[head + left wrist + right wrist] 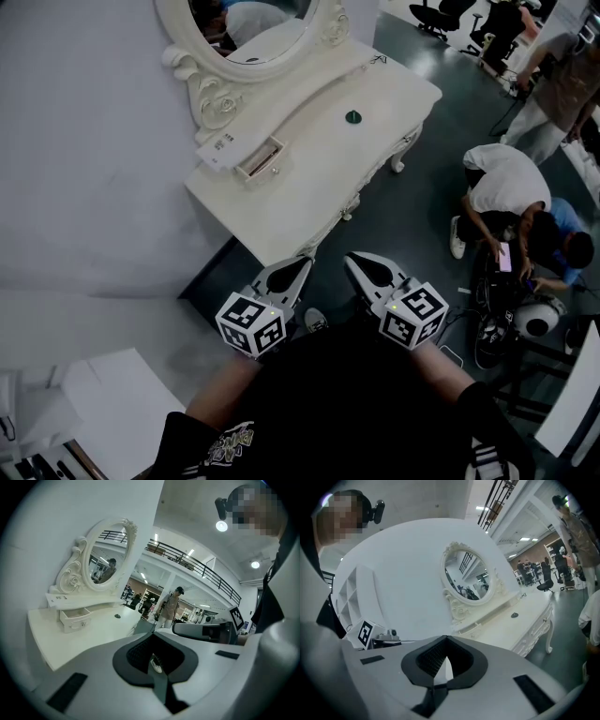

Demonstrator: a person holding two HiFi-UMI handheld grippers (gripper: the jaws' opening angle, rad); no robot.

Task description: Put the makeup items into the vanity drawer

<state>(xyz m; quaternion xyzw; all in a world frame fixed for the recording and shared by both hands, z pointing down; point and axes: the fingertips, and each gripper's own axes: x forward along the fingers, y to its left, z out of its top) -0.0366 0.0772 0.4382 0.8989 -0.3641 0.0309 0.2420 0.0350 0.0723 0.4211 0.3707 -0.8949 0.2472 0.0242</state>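
Observation:
A white vanity table (309, 183) with an oval mirror (253, 33) stands ahead of me. Its small drawer (260, 157) under the mirror shelf is pulled open. One small dark green item (353, 117) sits on the tabletop to the right of the drawer. My left gripper (286, 274) and right gripper (370, 270) hang side by side close to my body, short of the table's near edge. Both are shut and hold nothing. The left gripper view shows the drawer (75, 618) and the dark item (117, 616). In the right gripper view the item (514, 615) lies far off.
A white curved wall (84, 169) runs along the left behind the vanity. A person (511, 197) crouches on the dark floor at the right beside equipment, and another stands at the top right. White furniture (112, 403) sits at the lower left.

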